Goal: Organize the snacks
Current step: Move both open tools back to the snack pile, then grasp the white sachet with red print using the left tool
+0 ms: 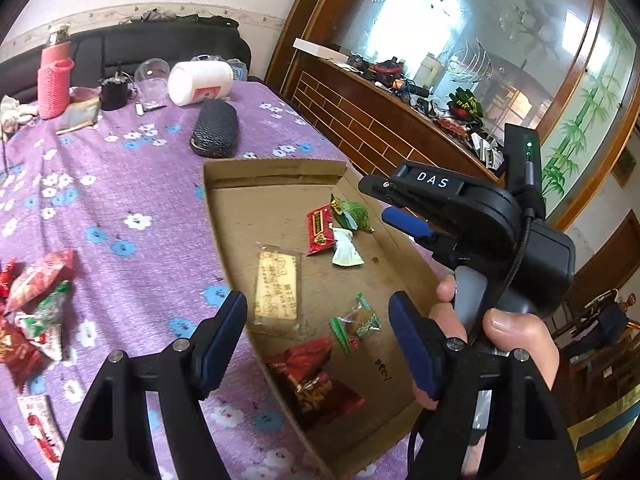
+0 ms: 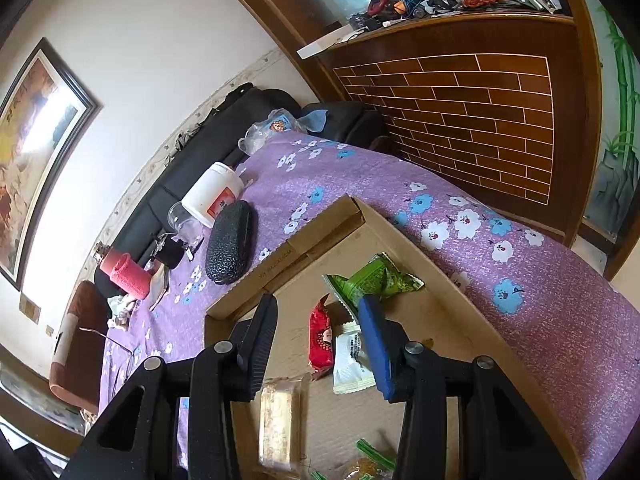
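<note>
Cardboard tray [image 1: 224, 216] on the purple flowered cloth [image 1: 120, 184] holds most snacks, like a beige cracker pack [image 1: 278, 288]; more wrappers [image 1: 36, 312] lie far left. Left gripper [image 1: 318, 340] jaws spread, empty. Right gripper [image 2: 316, 340] hovers over the tray, jaws apart, pinching nothing.

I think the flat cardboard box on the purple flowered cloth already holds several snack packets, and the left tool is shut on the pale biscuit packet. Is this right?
Not quite. The left tool is open and holds nothing; the pale biscuit packet lies loose on the floor of the flat cardboard box, as the left wrist view shows. The rest is right: the box sits on the purple flowered cloth and holds several snack packets.
</note>
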Demonstrator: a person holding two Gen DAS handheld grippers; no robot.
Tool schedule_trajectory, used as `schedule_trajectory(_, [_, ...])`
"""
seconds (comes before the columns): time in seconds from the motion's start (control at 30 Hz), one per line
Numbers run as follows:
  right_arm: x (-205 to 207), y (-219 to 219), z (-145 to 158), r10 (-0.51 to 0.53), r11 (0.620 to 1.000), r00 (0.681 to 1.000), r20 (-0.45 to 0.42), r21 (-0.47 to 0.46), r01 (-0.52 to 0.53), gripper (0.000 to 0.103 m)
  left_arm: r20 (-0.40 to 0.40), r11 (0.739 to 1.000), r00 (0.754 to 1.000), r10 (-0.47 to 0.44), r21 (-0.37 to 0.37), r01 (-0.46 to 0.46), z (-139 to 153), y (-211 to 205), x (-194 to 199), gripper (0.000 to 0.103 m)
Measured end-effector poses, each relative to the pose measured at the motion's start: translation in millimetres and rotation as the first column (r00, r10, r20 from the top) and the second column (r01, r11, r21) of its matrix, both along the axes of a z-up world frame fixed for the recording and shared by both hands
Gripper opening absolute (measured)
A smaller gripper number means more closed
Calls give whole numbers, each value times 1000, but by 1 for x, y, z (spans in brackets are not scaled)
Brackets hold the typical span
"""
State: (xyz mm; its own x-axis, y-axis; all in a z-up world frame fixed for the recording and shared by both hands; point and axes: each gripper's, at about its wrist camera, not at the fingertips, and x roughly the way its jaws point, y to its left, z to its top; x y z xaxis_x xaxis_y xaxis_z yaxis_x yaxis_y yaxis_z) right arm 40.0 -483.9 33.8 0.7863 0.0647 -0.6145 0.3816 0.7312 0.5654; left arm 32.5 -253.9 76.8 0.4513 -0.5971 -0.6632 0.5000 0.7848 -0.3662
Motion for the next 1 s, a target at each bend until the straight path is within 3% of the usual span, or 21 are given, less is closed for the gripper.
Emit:
schedule_trajectory(0.27, [2,18,6,49,998,999,14,-44,-48,45,32,997,997,65,45,-66,10,48,-22,72])
schedule_trajectory(0.5, [2,62,19,177,976,982,63,-139,-167,45,33,974,976,214,73,-216,6,138,-46,72])
schedule_trajectory(0.63, [0,101,26,295,939,952,85,-213,-272,45,-22,943,945,325,82,-323,-8,185,-44,72])
schedule_trajectory(0.77, [-3,138,28,402,889,912,85,-273,-367,45,-110,921,916,386,107,-375,-30,207,-33,72])
schedule_trajectory(0.87, [-4,158,25,450,859,890,72,-308,-409,45,-175,924,908,381,113,-365,-46,207,-27,72])
schedule_trajectory(1.0, [-6,177,23,494,824,868,57,-350,-446,45,-135,920,919,371,186,-345,-56,187,-26,72])
